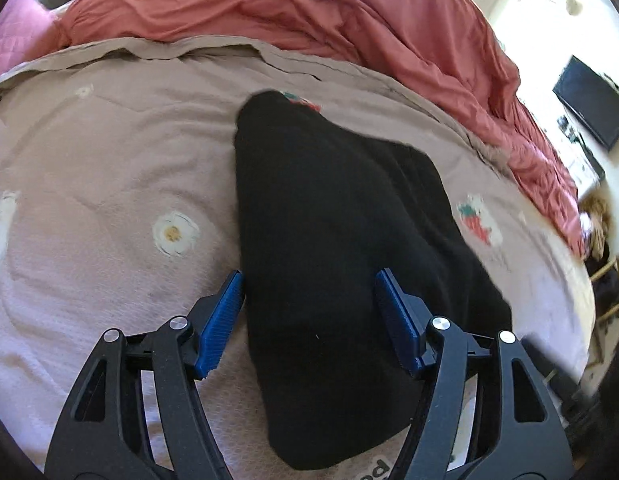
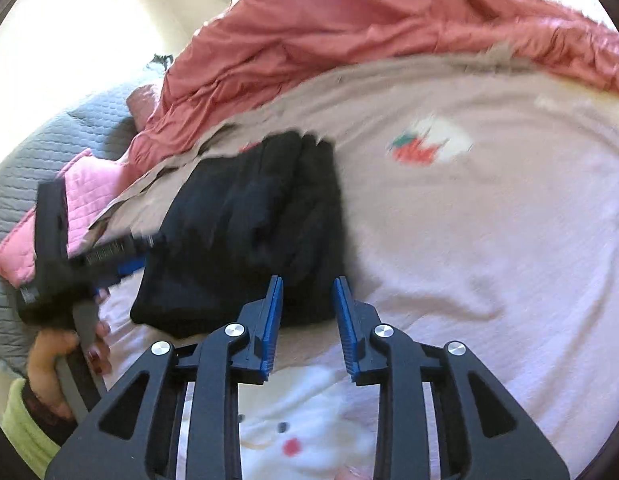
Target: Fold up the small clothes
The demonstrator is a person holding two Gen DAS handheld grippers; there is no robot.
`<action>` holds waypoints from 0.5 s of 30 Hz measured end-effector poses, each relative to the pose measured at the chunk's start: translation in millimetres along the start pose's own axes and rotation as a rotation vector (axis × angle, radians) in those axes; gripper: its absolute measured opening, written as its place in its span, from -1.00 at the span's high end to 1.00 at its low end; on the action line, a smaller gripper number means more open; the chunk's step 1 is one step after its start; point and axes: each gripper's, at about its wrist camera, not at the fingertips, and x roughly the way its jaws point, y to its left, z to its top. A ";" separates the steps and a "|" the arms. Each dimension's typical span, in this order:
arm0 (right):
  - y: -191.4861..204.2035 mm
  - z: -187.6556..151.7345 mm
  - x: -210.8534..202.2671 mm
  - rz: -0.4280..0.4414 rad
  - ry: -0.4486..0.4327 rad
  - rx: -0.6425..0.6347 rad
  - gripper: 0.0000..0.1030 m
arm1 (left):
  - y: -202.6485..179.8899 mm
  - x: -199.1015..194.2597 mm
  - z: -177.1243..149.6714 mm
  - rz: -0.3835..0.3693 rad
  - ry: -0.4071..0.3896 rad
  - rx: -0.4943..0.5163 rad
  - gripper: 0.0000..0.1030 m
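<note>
A black garment (image 1: 329, 208) lies folded into a thick bundle on the printed blanket (image 1: 109, 152). My left gripper (image 1: 309, 276) is open and hangs over the garment's near end; its blue pads (image 1: 225, 312) stand wide, one on each side, and neither presses the cloth. In the right wrist view the same garment (image 2: 249, 216) lies left of centre. My right gripper (image 2: 308, 280) is open with a narrow gap, and the garment's near right corner sits at its tips without being pinched. The left gripper (image 2: 137, 254) shows blurred at the garment's left edge, held by a hand (image 2: 49, 356).
A rumpled salmon duvet (image 1: 309, 12) is piled along the blanket's far side. A pink quilted pillow (image 2: 85, 192) and a grey quilt (image 2: 37, 152) lie at the left. A dark screen (image 1: 589, 100) hangs on the wall at the right. The blanket (image 2: 489, 220) lies bare right of the garment.
</note>
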 end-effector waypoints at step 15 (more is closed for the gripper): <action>10.4 91.5 116.0 -0.013 0.197 -0.077 0.16 | 13.8 -4.9 -11.3 -0.125 -0.039 0.045 -0.32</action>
